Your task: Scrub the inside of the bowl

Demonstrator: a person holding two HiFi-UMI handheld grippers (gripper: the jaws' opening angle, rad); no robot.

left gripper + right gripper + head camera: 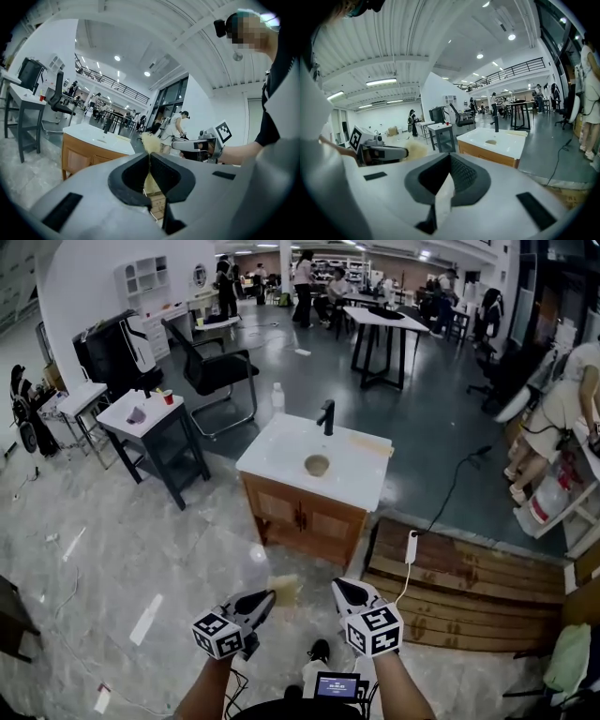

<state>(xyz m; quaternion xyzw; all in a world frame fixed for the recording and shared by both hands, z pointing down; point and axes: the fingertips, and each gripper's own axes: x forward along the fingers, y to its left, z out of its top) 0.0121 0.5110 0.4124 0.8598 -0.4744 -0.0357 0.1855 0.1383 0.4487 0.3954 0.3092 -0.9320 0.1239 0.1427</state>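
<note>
Bowl (pixel 317 465) sits on the white countertop (pixel 281 451) of a wooden cabinet (pixel 302 515), just in front of the black faucet (pixel 326 416), well apart from both grippers and straight ahead of them. The left gripper (pixel 270 596) is clamped on a yellowish scrubber (pixel 284 590) that sticks out past its jaws. The right gripper (pixel 341 589), just beside it, has its jaws closed together with nothing between them.

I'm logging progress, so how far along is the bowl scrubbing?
Done: the left claw is clamped on the yellowish scrub pad. In hand: both claws are held out, well short of the cabinet, the right claw shut. Left: reaching the bowl on the white counter and scrubbing its inside.
</note>
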